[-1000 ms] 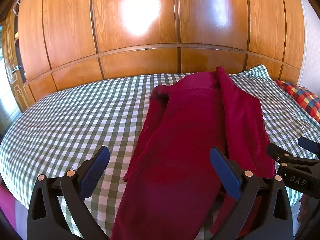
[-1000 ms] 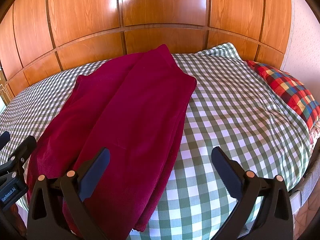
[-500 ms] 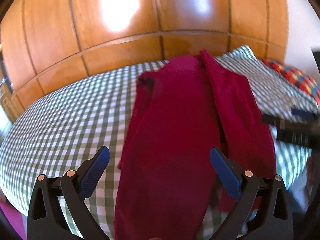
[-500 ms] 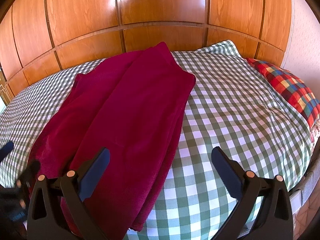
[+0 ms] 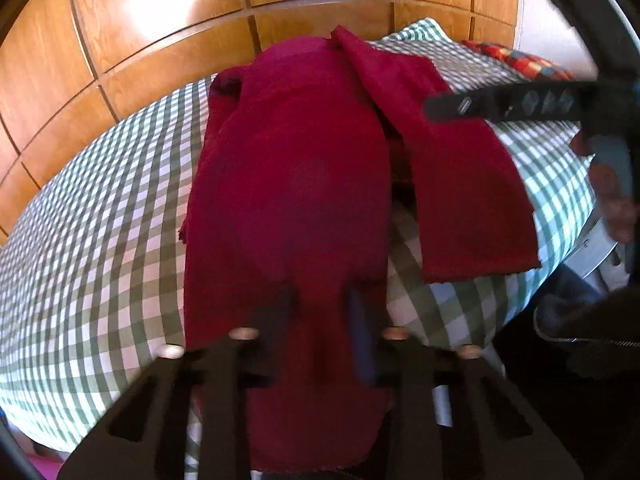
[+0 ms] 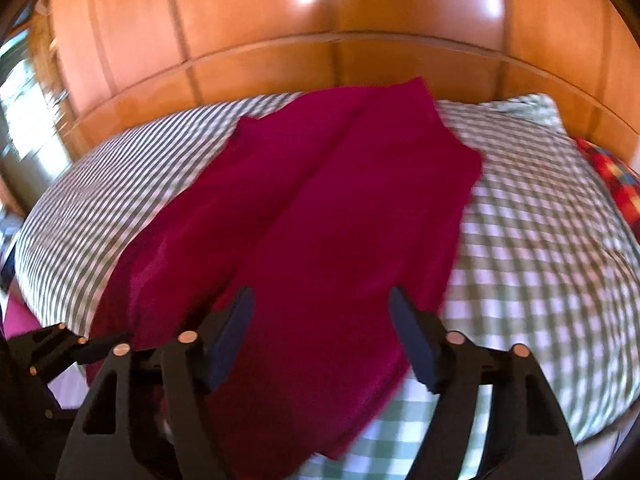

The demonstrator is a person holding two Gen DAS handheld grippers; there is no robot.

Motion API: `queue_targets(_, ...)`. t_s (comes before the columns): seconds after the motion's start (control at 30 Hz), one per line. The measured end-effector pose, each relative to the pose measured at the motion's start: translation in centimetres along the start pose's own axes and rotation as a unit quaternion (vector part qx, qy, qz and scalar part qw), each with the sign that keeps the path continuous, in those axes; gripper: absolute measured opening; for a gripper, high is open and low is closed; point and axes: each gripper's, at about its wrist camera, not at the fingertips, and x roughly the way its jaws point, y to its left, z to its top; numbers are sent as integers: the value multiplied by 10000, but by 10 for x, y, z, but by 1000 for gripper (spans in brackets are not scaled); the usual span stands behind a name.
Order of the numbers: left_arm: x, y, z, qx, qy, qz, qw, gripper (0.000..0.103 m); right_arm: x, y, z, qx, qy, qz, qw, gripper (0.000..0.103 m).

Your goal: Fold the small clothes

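A dark red garment (image 5: 296,184) with two long leg-like halves lies on the green checked bed (image 5: 100,240). My left gripper (image 5: 320,320) sits at the near end of the left half. Its jaws are closing, and the pads pinch a fold of the cloth between them. In the right wrist view the same garment (image 6: 340,200) runs away from me, and my right gripper (image 6: 320,328) hovers over its near right half. Those jaws are closing too, with cloth lying between them but clear of the pads. The picture is blurred.
A glossy wooden panel wall (image 5: 160,20) rises behind the bed. A red plaid pillow (image 6: 616,184) lies at the far right. The bed's near edge drops off just under both grippers. A hand (image 5: 612,192) holding the right gripper's body (image 5: 500,104) shows at the right.
My left gripper dropped toward the garment's near end and its jaws went from wide to nearly closed on the cloth. The right gripper shifted left over the garment and its jaws narrowed.
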Motion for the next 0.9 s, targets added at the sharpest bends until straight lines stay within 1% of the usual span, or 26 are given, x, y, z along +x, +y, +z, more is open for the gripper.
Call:
queue_targets(0.03,-4,5,3,-77,-6,-79,9999,4,6,2,0,-29,81,91,9999,63)
queue_targets(0.07,-9,11,5,-238,-65,-185,9995,2,13,4,0,-37,170,165,9997,54)
queue_targets(0.1,-13,16,7,-377,-118,-253,9989,0,19,5,0,-45,268,269,9993,48)
queue_targets(0.13,-18,23,11,-530,-178,-337,9979,0,23,4,1,-57,339,327,9989,33)
queue_targets(0.17,-24,29,13,-688,-267,-389,9965,0,23,3,2,-75,347,338,9988,23)
queue_targets(0.2,-31,41,17,-909,-399,-382,9943,0,21,2,2,-92,329,361,9988,18)
queue_targets(0.23,-37,54,22,-1134,-509,-413,9914,0,18,0,4,-99,326,372,9987,7)
queue_targets(0.27,-43,67,27,-1361,-619,-452,9877,0,12,-5,4,-78,295,361,9989,2)
queue_targets(0.3,-50,86,34,-1645,-784,-419,9824,0,4,-14,7,-44,232,297,9993,2)
queue_targets(0.37,-60,113,45,-1998,-1015,-295,9741,0,-11,-32,11,57,96,192,9998,0)
queue_targets(0.4,-65,131,53,-2207,-1151,-228,9683,0,-19,-44,13,84,0,15,10000,0)
queue_targets(0.43,-69,141,59,-2314,-1235,-93,9650,0,-26,-56,15,77,-76,-215,9997,0)
queue_targets(0.47,-72,150,66,-2364,-1305,125,9628,0,-31,-67,16,100,-120,-425,9990,0)
queue_targets(0.5,-73,162,74,-2422,-1361,309,9601,0,-36,-87,18,240,-115,-604,9978,0)
queue_targets(0.57,-72,184,88,-2618,-1420,519,9532,0,-39,-109,22,475,-20,-706,9964,0)
queue_targets(0.6,-70,192,94,-2685,-1410,618,9509,0,-43,-118,23,625,-54,-731,9954,1)
queue_targets(0.63,-68,199,99,-2724,-1387,680,9497,0,-45,-122,24,749,-102,-681,9948,6)
queue_targets(0.67,-66,203,104,-2765,-1367,773,9481,0,-44,-121,24,818,-80,-482,9955,13)
queue_targets(0.7,-65,206,106,-2759,-1364,795,9481,0,-42,-117,25,852,-99,-338,9957,25)
queue_targets(0.73,-64,204,109,-2717,-1362,811,9492,0,-40,-109,24,926,-117,-177,9955,65)
queue_targets(0.77,-63,199,110,-2639,-1333,800,9519,0,-36,-100,23,972,-146,-35,9952,80)
queue_targets(0.8,-62,197,112,-2550,-1298,727,9554,0,-29,-87,23,866,-145,144,9960,79)
queue_targets(0.87,-54,180,114,-2226,-1251,560,9652,0,-12,-60,27,586,-66,302,9978,77)
queue_targets(0.9,-51,162,112,-1964,-1205,444,9721,0,-6,-51,28,537,-46,353,9979,77)
